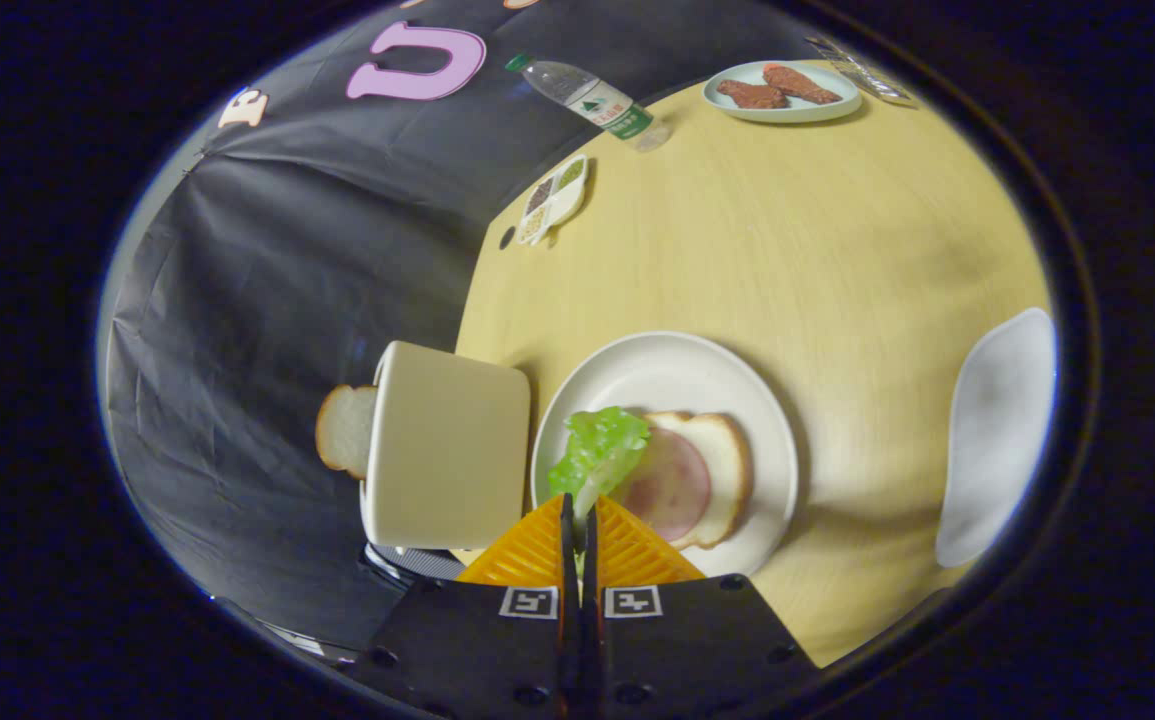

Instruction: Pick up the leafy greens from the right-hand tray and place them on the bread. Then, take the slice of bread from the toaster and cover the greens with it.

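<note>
Tool (578, 520): closed on the stem of the lettuce (599, 452), fingers nearly touching.
Lettuce: held just ahead of the fingertips, hanging over the ham (672, 482) and bread (722, 470) on the plate (657, 365).
Toaster (447, 445): beside the plate, second slice (344, 430) sticking out of its top.
Table (787, 230): carries all.
Step in hand: placing lettuce; best lowered centred over the ham, released flat, none overhanging the plate rim.
</note>
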Tool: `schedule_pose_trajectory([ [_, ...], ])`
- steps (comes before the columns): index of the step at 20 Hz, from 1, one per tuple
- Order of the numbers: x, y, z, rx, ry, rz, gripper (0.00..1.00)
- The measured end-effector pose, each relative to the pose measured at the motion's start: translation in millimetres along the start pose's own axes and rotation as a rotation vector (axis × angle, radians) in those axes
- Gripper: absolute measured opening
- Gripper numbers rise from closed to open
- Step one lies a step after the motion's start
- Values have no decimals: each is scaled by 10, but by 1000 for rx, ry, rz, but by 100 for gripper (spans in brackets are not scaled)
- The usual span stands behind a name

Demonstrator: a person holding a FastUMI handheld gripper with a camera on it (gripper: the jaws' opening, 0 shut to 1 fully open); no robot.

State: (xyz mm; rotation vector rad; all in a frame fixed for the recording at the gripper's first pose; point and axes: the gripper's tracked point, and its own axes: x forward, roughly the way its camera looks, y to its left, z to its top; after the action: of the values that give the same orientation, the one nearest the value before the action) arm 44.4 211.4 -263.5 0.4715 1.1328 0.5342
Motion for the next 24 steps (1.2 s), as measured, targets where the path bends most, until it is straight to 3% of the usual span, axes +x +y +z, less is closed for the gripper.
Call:
schedule_pose_trajectory([
  [8,1,-440,31,-58,-17,-167,3],
  [15,-70,-457,112,-112,-35,-217,12],
  [18,-185,-457,90,-160,-23,-233,25],
  [24,-385,-351,59,-210,-8,-254,70],
])
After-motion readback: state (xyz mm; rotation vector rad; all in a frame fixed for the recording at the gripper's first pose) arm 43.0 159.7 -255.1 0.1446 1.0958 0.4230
